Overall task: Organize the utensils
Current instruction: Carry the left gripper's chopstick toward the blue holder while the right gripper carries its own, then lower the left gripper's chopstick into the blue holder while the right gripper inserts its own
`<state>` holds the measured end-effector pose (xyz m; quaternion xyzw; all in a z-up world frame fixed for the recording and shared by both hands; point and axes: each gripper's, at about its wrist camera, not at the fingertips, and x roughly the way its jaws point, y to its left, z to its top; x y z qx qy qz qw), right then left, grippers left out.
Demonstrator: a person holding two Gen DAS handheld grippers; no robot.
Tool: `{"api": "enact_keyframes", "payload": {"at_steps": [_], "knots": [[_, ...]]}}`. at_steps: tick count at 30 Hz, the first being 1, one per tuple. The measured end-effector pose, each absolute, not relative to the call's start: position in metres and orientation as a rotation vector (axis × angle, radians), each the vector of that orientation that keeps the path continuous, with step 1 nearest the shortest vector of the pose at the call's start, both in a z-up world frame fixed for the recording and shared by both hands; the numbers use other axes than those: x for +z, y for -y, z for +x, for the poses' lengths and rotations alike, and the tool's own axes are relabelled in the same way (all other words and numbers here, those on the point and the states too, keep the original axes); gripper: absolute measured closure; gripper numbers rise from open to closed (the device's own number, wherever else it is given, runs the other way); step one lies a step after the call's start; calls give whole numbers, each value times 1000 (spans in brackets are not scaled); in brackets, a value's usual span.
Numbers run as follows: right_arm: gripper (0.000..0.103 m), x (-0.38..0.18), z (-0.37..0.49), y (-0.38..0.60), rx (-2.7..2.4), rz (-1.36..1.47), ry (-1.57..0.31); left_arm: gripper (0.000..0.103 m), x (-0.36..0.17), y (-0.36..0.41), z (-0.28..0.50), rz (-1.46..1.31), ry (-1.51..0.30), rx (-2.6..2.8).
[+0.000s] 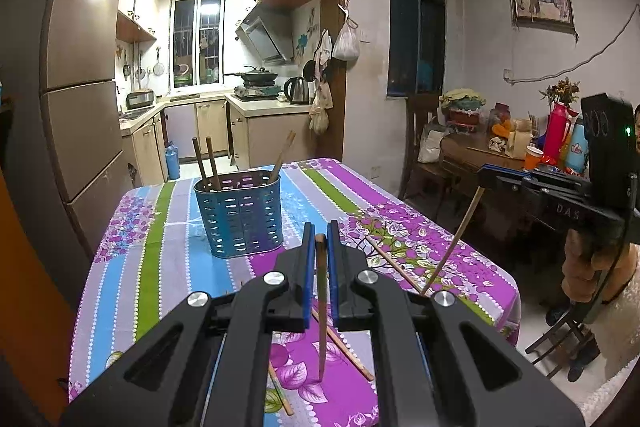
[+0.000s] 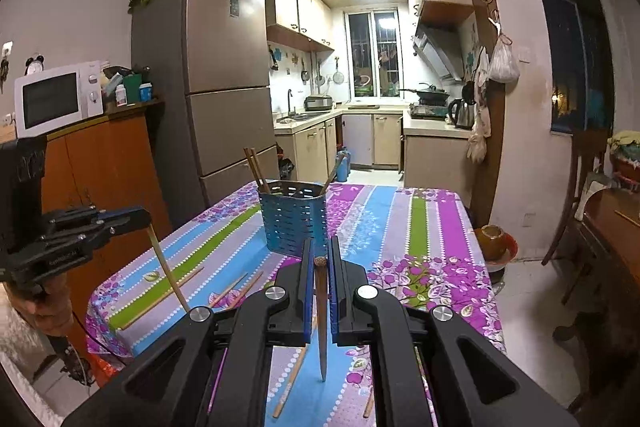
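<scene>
A blue slotted utensil holder (image 1: 240,215) (image 2: 294,219) stands mid-table on the striped floral cloth, with three brown chopsticks leaning in it. My left gripper (image 1: 319,233) is shut on a chopstick (image 1: 321,311) that hangs tip-down over the near table; from the right wrist view this gripper (image 2: 140,217) shows at the left with its pale chopstick (image 2: 166,267). My right gripper (image 2: 320,247) is shut on a dark chopstick (image 2: 322,323) that points down. In the left wrist view it (image 1: 486,177) sits at the right, holding a slanted chopstick (image 1: 452,239). Both are short of the holder.
Several loose chopsticks (image 1: 344,343) (image 2: 160,297) lie on the tablecloth (image 1: 168,235) near the front. A fridge (image 2: 224,99) stands past the table's far left, a chair (image 1: 424,147) and a cluttered side table (image 1: 480,151) to the right. A bowl (image 2: 494,241) sits off the table's right edge.
</scene>
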<state>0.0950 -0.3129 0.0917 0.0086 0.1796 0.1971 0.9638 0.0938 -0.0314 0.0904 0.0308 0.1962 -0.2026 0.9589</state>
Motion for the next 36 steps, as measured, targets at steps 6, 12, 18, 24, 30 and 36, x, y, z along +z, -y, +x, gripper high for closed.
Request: {"api": "enact_keyframes", "payload": {"at_steps": [6, 12, 18, 24, 30, 36], "knots": [[95, 105, 113, 299, 422, -3, -384, 98, 93, 26, 107, 40, -414, -403], [95, 158, 146, 280, 444, -26, -346, 98, 133, 22, 139, 62, -349, -364], [95, 208, 192, 242, 440, -46, -256, 98, 186, 22, 188, 58, -232, -304], [95, 232, 244, 222, 398, -18, -180, 98, 226, 27, 234, 32, -115, -257], [96, 228, 293, 213, 368, 33, -160, 98, 223, 34, 276, 46, -66, -201], [96, 200, 333, 201, 347, 71, -199, 98, 195, 33, 313, 25, -99, -198]]}}
